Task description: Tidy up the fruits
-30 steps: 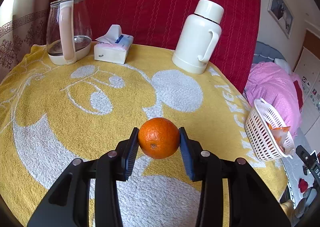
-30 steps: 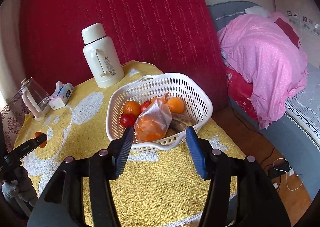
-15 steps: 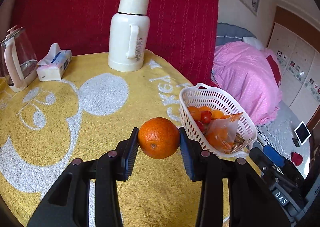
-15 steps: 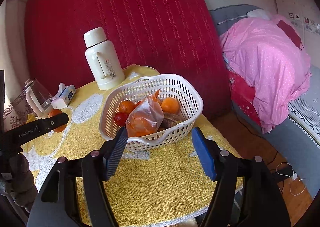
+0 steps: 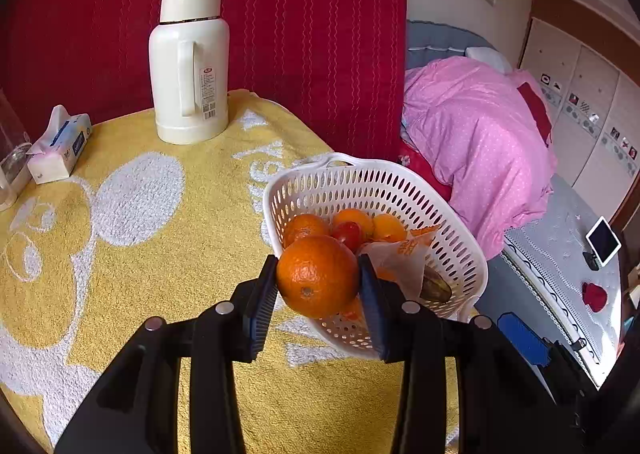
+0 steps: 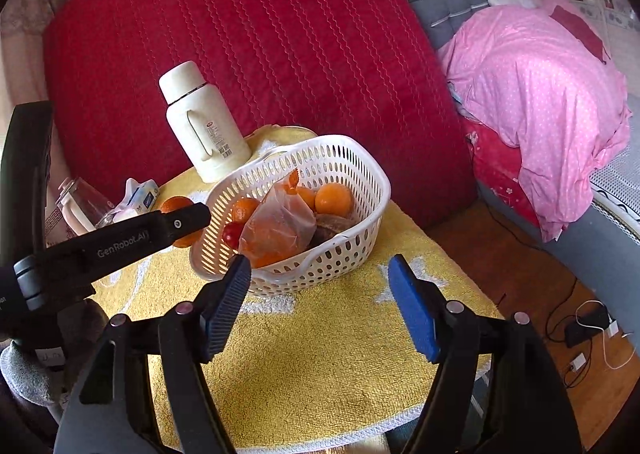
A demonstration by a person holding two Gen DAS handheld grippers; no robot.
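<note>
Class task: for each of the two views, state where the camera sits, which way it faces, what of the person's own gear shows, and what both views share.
Left wrist: on the left tongs, looking down at the orange they clamp beside the basket.
Right wrist: on the right tongs, open and empty, facing the basket; the left tongs show.
Shared: basket, orange, thermos, yellow towel.

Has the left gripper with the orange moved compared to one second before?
Yes. The left gripper, shut on the orange, moved from beside the kettle to the basket rim.
</note>
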